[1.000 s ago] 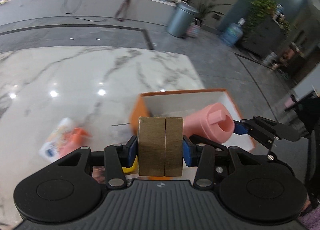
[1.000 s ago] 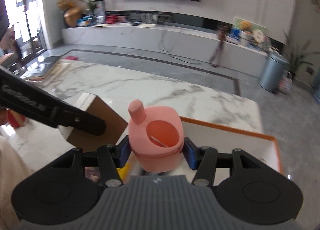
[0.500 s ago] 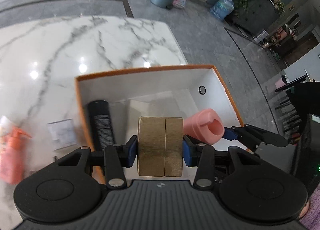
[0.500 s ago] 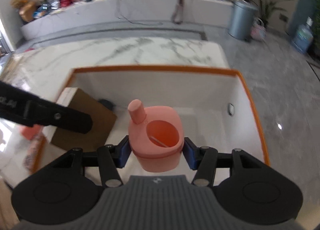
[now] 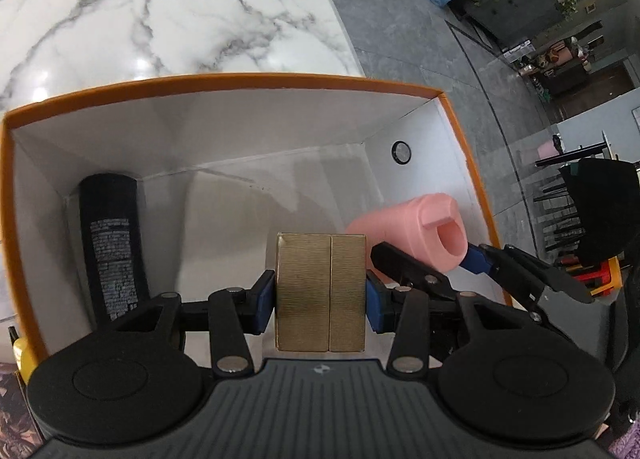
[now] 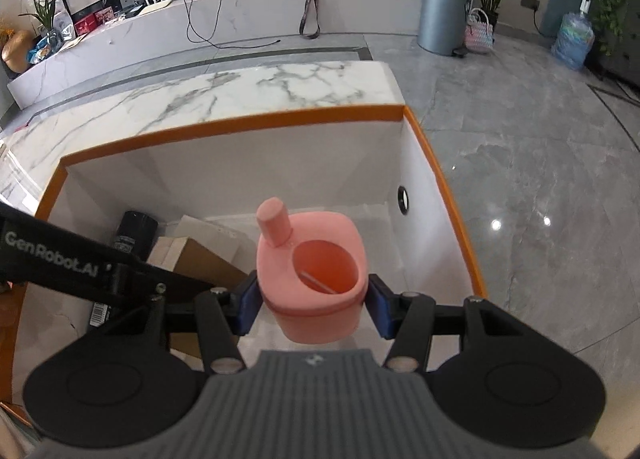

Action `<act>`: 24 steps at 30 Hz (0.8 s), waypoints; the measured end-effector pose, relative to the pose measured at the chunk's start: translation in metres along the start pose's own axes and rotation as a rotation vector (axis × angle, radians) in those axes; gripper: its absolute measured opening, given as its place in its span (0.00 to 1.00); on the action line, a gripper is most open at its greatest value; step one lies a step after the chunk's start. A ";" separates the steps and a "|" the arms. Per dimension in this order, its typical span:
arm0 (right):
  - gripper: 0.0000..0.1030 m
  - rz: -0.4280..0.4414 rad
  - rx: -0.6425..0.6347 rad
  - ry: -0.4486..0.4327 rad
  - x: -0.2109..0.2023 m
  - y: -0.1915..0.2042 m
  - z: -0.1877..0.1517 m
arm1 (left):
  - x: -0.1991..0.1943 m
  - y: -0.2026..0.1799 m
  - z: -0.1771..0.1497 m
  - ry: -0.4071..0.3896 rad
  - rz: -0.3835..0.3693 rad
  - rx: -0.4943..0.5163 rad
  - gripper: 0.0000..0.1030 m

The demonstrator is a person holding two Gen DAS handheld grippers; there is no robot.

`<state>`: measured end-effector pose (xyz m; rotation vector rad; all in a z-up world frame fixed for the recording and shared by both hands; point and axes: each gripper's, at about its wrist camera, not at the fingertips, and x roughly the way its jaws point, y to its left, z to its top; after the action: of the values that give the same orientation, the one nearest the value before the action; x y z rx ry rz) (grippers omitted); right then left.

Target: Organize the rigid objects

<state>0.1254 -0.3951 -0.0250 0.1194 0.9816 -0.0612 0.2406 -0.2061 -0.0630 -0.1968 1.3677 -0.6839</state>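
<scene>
A: Which pieces am I carrying, and where do they sit?

B: Two. The gold box (image 5: pixel 320 291) is pinched between the blue pads of my left tongs (image 5: pixel 320 293), upright, hanging over the open interior of the orange-rimmed box (image 5: pixel 248 83). The pink cup (image 6: pixel 312 275), with its stubby spout at the upper left, is pinched by my right tongs (image 6: pixel 312 301), mouth toward the camera, also above the box's white interior.

A: How do the two relate?

B: In the left wrist view the pink cup (image 5: pixel 416 231) appears just to the right of the gold box, held by the right tongs (image 5: pixel 428 263); whether they touch I cannot tell.

A: What already lies inside?

B: A black cylindrical can (image 5: pixel 110 243) lies along the left wall. The right wrist view also shows a pale flat piece (image 6: pixel 208 235) on the floor beside it.

A: And around the box?

B: It rests on a white marble counter (image 5: pixel 160 19). Beyond lies grey tiled floor (image 6: pixel 540 131), with a grey bin (image 6: pixel 444 15) and a water jug (image 6: pixel 572 39).
</scene>
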 end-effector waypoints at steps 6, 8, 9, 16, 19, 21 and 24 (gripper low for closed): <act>0.54 0.019 -0.023 0.020 0.007 0.007 -0.003 | 0.008 0.000 0.001 0.015 0.065 0.003 0.49; 0.54 0.025 -0.029 0.018 0.007 0.009 -0.002 | 0.006 -0.001 0.000 0.013 0.074 -0.002 0.49; 0.54 0.028 -0.033 0.016 0.008 0.011 -0.001 | 0.005 -0.001 0.001 0.009 0.083 -0.003 0.49; 0.54 0.030 -0.069 0.001 0.013 0.020 0.009 | -0.004 -0.004 0.007 -0.043 0.154 -0.012 0.49; 0.54 0.031 -0.096 -0.011 0.016 0.022 0.012 | -0.007 -0.006 0.009 -0.072 0.192 -0.011 0.49; 0.54 0.027 -0.116 -0.012 0.020 0.024 0.014 | -0.006 -0.008 0.010 -0.080 0.210 -0.010 0.49; 0.54 0.013 -0.131 -0.006 0.025 0.025 0.018 | -0.001 -0.005 0.012 -0.065 0.209 -0.031 0.49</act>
<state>0.1568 -0.3725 -0.0342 0.0054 0.9763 0.0151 0.2498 -0.2122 -0.0567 -0.0978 1.3160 -0.4778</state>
